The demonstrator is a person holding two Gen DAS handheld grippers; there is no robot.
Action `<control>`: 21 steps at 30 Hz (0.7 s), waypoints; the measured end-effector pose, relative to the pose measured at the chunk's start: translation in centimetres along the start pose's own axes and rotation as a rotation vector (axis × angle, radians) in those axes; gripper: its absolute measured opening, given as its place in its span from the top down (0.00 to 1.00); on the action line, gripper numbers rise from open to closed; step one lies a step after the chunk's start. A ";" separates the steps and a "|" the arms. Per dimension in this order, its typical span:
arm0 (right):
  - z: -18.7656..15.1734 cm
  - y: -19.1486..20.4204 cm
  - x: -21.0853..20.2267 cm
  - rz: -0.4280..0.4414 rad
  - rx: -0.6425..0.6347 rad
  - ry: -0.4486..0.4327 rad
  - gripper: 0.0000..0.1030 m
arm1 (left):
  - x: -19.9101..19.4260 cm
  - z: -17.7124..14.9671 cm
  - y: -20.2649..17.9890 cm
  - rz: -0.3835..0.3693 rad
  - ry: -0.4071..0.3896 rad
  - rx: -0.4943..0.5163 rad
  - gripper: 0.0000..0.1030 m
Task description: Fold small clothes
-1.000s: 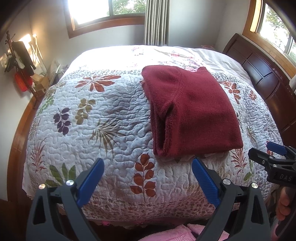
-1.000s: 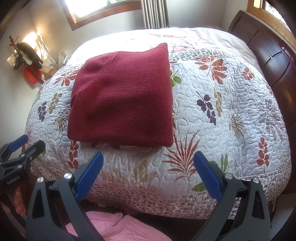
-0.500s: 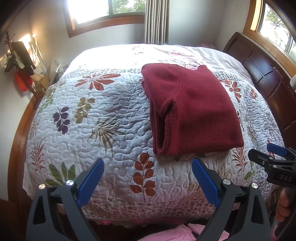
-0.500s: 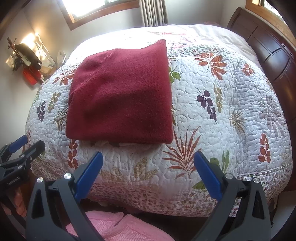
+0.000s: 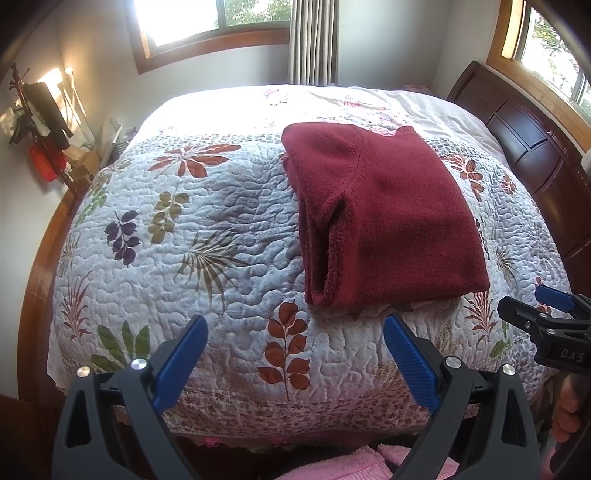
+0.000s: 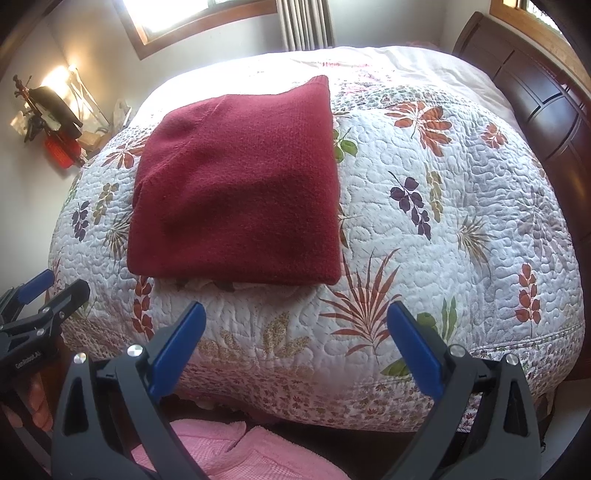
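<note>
Left wrist view: your left gripper (image 5: 293, 356) has its jaws spread wide, blue pads apart, with nothing between them. It hangs over the near edge of the bed, clear of the quilt (image 5: 229, 258). Your right gripper (image 6: 295, 343) is likewise released and empty, also at the near edge. In the left view it appears at the right border, with part of a hand (image 5: 565, 410) below it; in the right view the left gripper appears at the left border.

Beyond the jaws, the folded maroon garment (image 5: 384, 225) lies flat on the quilt, set toward the near edge of the bed and nearer the headboard side. Neither gripper touches it. Its folded layers show along the side facing the left gripper. A small strip of lighter fabric shows under its near edge.

The dark wooden headboard (image 6: 546, 107) runs along the right side of the bed. Pink cloth (image 6: 229, 450) lies below the near edge, under both grippers. A window (image 5: 207, 18) and a curtain (image 5: 314, 40) stand behind the far edge.
</note>
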State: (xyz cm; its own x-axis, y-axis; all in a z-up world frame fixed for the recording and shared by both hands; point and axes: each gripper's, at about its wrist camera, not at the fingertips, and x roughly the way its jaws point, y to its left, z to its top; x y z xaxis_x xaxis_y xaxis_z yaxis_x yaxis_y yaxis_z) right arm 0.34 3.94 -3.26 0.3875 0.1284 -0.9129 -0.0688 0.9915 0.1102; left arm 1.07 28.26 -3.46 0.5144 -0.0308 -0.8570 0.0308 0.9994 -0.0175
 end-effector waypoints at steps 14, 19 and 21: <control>0.9 -2.5 -5.5 -0.131 -0.053 -0.266 0.05 | -1.1 1.7 -3.1 0.025 -0.141 -0.007 0.04; 1.6 -5.7 -7.4 -0.141 -0.040 -0.338 0.05 | -2.0 3.0 -6.5 0.020 -0.221 0.022 0.04; 1.8 -7.5 -7.9 -0.147 -0.030 -0.360 0.05 | -2.0 3.5 -8.0 0.006 -0.236 0.028 0.04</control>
State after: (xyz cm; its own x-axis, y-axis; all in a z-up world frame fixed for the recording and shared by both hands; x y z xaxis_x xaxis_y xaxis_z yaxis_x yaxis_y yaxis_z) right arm -0.53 -4.45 3.83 0.6925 -0.0112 -0.7213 -0.0132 0.9995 -0.0282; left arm 2.82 20.23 0.19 0.7007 -0.0317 -0.7127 0.0492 0.9988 0.0040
